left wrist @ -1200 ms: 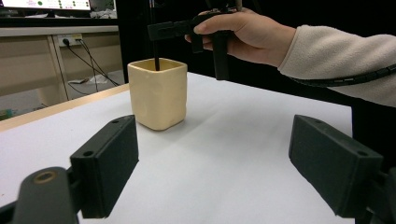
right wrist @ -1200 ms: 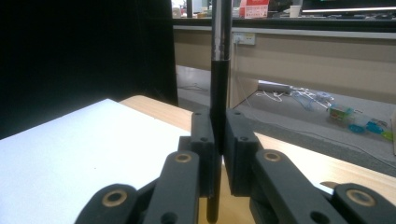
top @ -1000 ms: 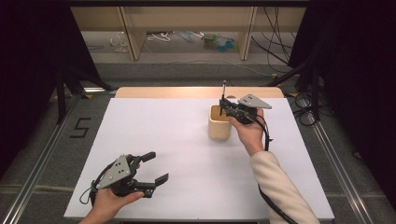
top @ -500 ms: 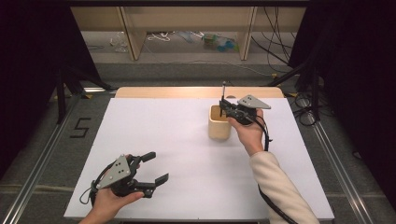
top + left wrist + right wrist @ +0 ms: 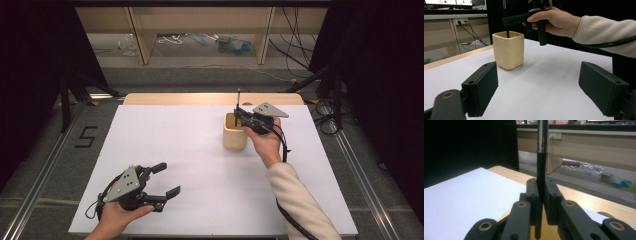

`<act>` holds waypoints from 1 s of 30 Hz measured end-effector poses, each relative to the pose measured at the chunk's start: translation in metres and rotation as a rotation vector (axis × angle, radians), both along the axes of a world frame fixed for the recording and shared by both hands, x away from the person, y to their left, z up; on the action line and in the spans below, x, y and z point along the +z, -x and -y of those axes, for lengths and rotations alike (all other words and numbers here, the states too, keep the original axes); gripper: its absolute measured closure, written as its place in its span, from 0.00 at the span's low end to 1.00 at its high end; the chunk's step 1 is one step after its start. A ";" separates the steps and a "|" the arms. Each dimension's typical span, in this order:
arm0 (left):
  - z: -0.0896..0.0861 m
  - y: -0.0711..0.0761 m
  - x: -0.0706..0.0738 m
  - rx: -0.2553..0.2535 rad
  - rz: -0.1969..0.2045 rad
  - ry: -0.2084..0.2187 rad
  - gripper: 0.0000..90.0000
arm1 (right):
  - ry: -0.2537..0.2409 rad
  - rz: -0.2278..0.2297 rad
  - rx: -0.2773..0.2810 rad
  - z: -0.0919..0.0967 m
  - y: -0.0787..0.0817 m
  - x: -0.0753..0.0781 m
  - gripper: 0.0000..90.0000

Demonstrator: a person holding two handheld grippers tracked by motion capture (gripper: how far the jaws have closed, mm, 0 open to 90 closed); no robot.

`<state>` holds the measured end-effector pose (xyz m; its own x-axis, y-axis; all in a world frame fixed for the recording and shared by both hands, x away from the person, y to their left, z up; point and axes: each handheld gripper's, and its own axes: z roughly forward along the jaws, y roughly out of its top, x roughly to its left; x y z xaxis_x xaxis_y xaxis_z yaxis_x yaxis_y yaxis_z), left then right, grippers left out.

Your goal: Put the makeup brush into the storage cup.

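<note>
A beige square cup stands on the white table, right of the middle. My right gripper hovers just over the cup's rim, shut on a thin black rod that stands upright with its lower end inside the cup. In the right gripper view the rod is pinched between the two pads of that gripper. My left gripper rests at the front left of the table, open with nothing in it. The left gripper view looks between its wide jaws at the cup and the rod.
A bare wooden strip runs along the table's far edge. Beyond it, a low shelf unit stands over cables and clutter on the floor. Metal rails flank the table, and a "5" mark is on the floor at left.
</note>
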<state>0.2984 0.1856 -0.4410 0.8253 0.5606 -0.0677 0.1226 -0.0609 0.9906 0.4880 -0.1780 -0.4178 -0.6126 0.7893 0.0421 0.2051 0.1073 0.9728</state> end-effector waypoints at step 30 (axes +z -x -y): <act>0.000 0.000 0.000 -0.001 0.000 0.001 0.18 | 0.020 -0.027 0.008 -0.001 0.000 -0.005 0.93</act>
<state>0.2984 0.1855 -0.4409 0.8259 0.5597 -0.0684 0.1228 -0.0601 0.9906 0.4876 -0.1768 -0.4232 -0.6176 0.7853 0.0431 0.2305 0.1284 0.9646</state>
